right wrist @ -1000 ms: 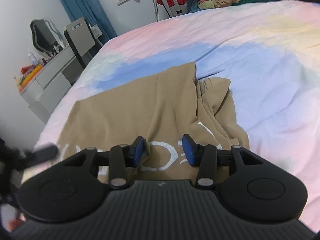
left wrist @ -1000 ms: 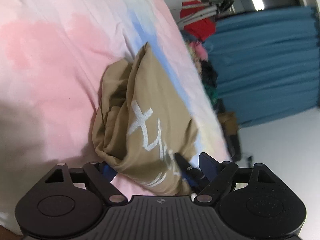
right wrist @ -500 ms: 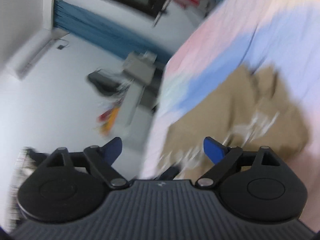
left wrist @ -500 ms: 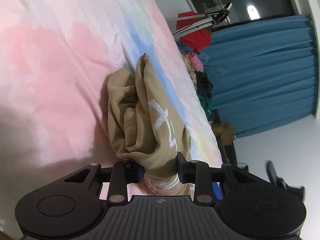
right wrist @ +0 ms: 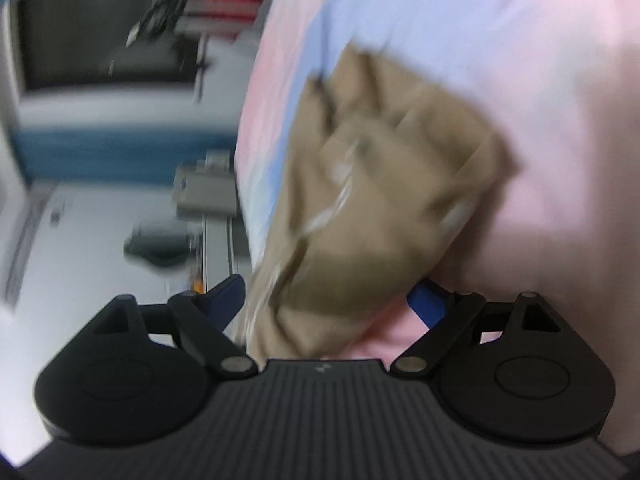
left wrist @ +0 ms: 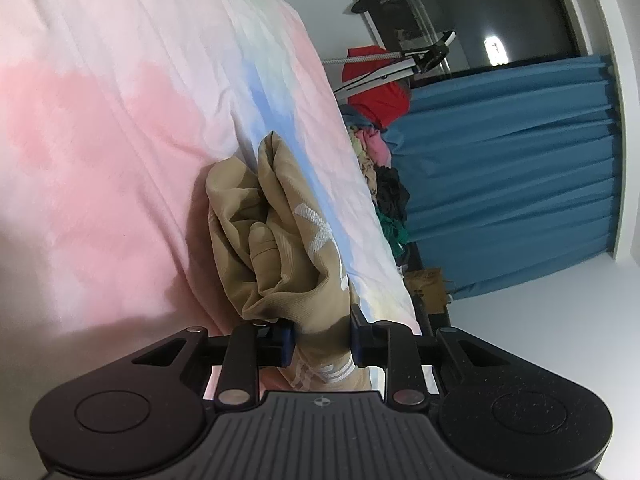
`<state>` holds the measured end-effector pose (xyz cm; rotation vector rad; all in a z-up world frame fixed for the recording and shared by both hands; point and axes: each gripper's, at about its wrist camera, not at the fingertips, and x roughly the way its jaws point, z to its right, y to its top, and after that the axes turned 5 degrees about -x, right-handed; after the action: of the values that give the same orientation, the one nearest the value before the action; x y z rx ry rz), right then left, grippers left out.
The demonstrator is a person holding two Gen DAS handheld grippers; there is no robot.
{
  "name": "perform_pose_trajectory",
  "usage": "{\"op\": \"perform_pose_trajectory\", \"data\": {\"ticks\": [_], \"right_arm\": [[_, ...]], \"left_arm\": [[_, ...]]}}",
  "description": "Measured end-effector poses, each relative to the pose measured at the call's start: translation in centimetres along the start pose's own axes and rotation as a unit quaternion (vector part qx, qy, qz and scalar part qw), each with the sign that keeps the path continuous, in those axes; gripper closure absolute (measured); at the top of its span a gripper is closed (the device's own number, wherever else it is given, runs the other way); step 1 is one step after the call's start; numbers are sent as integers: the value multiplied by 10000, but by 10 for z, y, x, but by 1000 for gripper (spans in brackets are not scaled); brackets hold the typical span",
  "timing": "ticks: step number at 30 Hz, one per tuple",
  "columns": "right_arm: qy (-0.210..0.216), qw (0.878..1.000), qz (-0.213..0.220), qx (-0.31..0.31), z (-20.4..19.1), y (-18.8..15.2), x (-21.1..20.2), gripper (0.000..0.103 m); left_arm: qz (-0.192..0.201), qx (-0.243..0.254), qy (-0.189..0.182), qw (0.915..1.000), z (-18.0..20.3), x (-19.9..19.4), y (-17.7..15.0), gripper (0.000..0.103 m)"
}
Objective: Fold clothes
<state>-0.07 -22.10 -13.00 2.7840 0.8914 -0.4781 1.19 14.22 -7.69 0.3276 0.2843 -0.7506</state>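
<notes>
A tan garment (left wrist: 276, 240) with white lettering lies bunched on the pastel bedsheet (left wrist: 100, 128). My left gripper (left wrist: 322, 340) is shut on the near end of that garment, the cloth pinched between its blue pads. In the blurred right wrist view the same tan garment (right wrist: 380, 184) lies folded on the sheet (right wrist: 560, 80). My right gripper (right wrist: 334, 300) stands wide open, with the garment's near edge lying between its spread fingers.
Blue curtains (left wrist: 512, 168) hang beyond the bed, with a pile of clothes (left wrist: 380, 168) and a red item (left wrist: 376, 92) on a rack. A grey desk and chair (right wrist: 204, 192) stand off the bed's left edge in the right wrist view.
My left gripper went from open to shut on the tan garment and bunched it up. My right gripper opened wide and swung quickly, tilting its view.
</notes>
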Motion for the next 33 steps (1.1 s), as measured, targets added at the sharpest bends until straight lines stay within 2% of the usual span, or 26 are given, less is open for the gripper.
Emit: {"op": "perform_pose_trajectory", "data": {"ticks": [3, 4, 5, 6, 7, 11, 17, 20, 23, 26, 29, 33], "right_arm": [[-33, 9998, 170, -72, 0, 4, -1, 22], [-44, 9997, 226, -98, 0, 5, -2, 30], [-113, 9995, 247, -164, -1, 5, -1, 33], [-184, 9992, 267, -232, -2, 5, 1, 42], [-254, 9988, 290, -286, -3, 6, 1, 55], [-258, 9984, 366, -356, -5, 5, 2, 71], [2, 9962, 481, -722, -40, 2, -36, 75], [233, 9944, 596, -842, -59, 0, -66, 75], [333, 9943, 664, -761, -68, 14, -89, 75], [360, 9942, 839, -568, -73, 48, -103, 75], [289, 9912, 1161, -573, -81, 91, -114, 75], [-63, 9844, 1577, -776, -94, 162, -118, 75]], "left_arm": [[3, -12, -1, 10000, 0, 2, 1, 76], [10, -10, 3, 10000, 1, 2, 0, 76], [23, 12, 17, 10000, 2, 0, 0, 76], [36, 34, 31, 10000, 4, -1, -1, 76], [50, 56, 45, 10000, 5, -3, -1, 76], [104, 140, 93, 9998, 11, -10, -4, 78], [8, -122, -129, 9998, 32, -37, -6, 78], [-177, -151, -143, 9996, 57, -45, -9, 78], [-490, 1, -103, 9987, 95, -37, -10, 78], [-899, 353, -14, 9953, 138, -6, -11, 78], [-1453, 725, 199, 9865, 181, 50, -10, 78], [-1663, 1638, 570, 9707, 242, 141, -22, 78]]}}
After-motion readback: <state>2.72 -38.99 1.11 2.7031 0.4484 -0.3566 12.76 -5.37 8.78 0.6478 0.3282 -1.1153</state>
